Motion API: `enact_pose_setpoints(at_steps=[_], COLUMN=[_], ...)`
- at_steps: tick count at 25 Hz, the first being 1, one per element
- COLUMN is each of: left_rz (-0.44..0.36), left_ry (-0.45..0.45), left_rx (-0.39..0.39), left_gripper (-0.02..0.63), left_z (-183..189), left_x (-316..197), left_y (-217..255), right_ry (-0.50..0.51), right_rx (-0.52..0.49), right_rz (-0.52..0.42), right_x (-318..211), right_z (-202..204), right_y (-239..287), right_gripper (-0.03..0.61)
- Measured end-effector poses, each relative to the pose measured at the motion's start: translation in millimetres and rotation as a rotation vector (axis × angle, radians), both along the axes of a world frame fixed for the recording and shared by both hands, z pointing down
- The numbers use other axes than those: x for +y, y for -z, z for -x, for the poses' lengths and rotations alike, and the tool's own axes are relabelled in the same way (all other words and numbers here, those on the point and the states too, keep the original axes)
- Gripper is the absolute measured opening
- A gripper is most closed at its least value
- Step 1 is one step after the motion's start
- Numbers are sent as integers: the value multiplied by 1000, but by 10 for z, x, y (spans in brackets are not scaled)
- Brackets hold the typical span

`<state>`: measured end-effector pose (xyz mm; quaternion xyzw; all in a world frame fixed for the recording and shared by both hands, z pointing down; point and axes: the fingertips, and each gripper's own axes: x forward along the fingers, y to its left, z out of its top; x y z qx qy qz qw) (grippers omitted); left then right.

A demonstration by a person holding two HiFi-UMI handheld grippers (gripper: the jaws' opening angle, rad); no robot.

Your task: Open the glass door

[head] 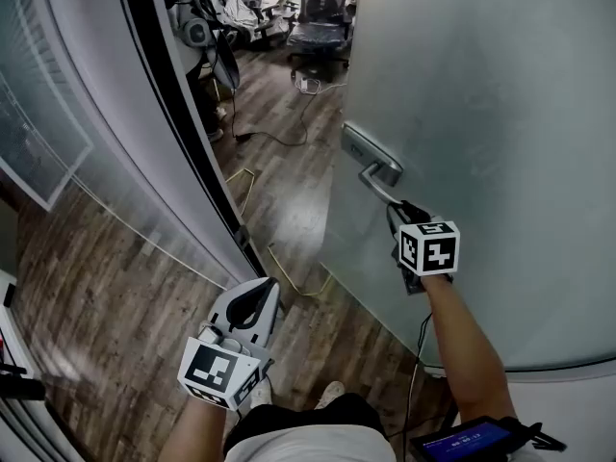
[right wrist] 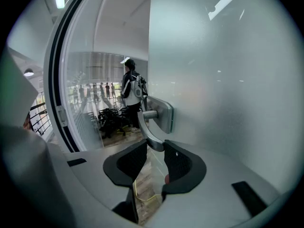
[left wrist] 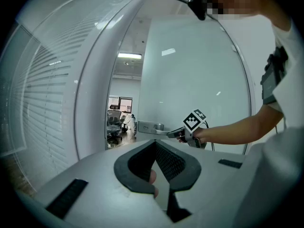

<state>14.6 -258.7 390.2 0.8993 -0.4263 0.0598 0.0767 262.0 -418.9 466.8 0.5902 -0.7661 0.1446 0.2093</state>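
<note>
The frosted glass door [head: 481,114] stands partly open, its free edge toward the dark frame [head: 178,114]. A metal lever handle [head: 380,183] hangs from a plate on that edge. My right gripper [head: 397,208] is shut on the lever's end; in the right gripper view the handle [right wrist: 148,129] sits pinched between the two black pads of the right gripper [right wrist: 154,148]. My left gripper [head: 262,287] hangs low over the wood floor, apart from the door, its jaws shut on nothing. The left gripper [left wrist: 155,142] looks toward the handle [left wrist: 156,129].
A frosted glass wall [head: 58,114] runs along the left. Through the gap are office chairs [head: 318,12], a cable on the floor [head: 279,141] and a standing person [right wrist: 130,91]. Yellow tape marks [head: 289,268] lie by the threshold. A lit screen [head: 467,441] sits at bottom right.
</note>
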Motion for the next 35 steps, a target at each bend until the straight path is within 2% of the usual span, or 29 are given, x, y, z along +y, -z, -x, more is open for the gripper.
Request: enact_pose_setpoints(at_steps=[6, 15, 28, 31, 35], left_rz=[5, 2, 4, 7, 2], left_ry=[24, 51, 84, 86, 81], left_rx=[2, -3, -18, -19, -16], left_gripper=[-2, -2, -2, -2, -2], left_z=[-70, -11, 99, 85, 115], left_x=[-14, -25, 30, 23, 49], left_y=[21, -27, -58, -50, -18], right_ry=[-45, -109, -176, -191, -204], right_rx=[-40, -25, 7, 44, 83], right_rz=[7, 16, 7, 0, -60], right_x=[-239, -524, -751, -802, -778], right_z=[-235, -548, -896, -966, -1002], right_y=[33, -7, 24, 18, 148], right_gripper=[120, 120, 120, 121, 121])
